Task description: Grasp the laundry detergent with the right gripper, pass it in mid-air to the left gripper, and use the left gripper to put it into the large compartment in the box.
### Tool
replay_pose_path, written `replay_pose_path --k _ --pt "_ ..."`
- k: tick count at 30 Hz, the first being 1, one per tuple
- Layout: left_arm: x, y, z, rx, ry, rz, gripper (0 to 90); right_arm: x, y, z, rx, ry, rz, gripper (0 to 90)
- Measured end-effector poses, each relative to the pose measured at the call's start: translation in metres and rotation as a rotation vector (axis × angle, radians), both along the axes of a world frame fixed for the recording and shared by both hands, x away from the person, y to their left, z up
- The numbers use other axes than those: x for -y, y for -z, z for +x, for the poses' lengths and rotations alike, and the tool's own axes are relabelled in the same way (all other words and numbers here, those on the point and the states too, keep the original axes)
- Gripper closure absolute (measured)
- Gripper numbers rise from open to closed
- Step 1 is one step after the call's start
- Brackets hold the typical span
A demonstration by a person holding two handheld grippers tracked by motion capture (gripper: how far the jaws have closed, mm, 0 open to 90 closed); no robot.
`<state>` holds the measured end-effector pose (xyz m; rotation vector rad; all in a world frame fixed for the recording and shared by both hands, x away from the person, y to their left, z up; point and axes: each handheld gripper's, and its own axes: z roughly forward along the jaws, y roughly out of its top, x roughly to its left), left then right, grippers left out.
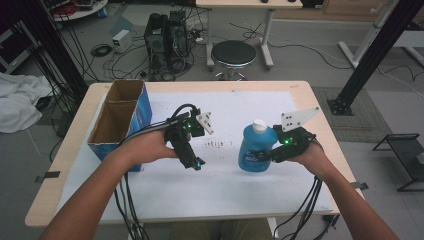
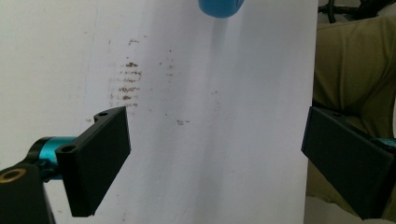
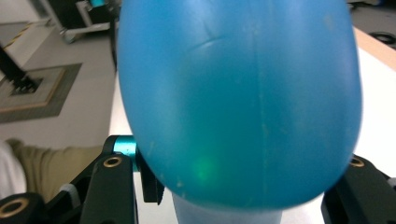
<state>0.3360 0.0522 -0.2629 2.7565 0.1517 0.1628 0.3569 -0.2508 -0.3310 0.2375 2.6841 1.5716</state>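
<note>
My right gripper is clamping its jaws on the blue bottle, standing on the white surface. My left gripper is hovering nearby, jaws gaping wide and empty

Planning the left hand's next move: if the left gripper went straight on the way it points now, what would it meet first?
Probably the white table cover: the left gripper, jaws open, aims down at it. The blue bottle lies beyond, though depth is unclear.

No print can be read; the blue bottle's label is too blurred.
</note>
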Motion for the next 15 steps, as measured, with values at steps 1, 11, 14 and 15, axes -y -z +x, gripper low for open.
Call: replay_pose_path --k 1,11,14,15 --pt "0.002 -0.001 0.000 0.001 -0.001 0.003 8.1 -0.001 0.000 0.000 0.010 -0.013 0.004 42.9" --pt "0.019 -0.014 0.003 -0.011 0.028 0.020 8.0 -0.012 -0.002 -0.005 0.015 -0.079 -0.044 43.1" --pt "0.024 -0.018 0.003 -0.011 0.039 0.024 8.1 -0.018 -0.002 -0.005 0.028 -0.101 -0.067 43.2" --pt "0.027 -0.020 0.004 -0.017 0.045 0.025 8.1 -0.019 -0.002 -0.006 0.016 -0.099 -0.077 43.3"
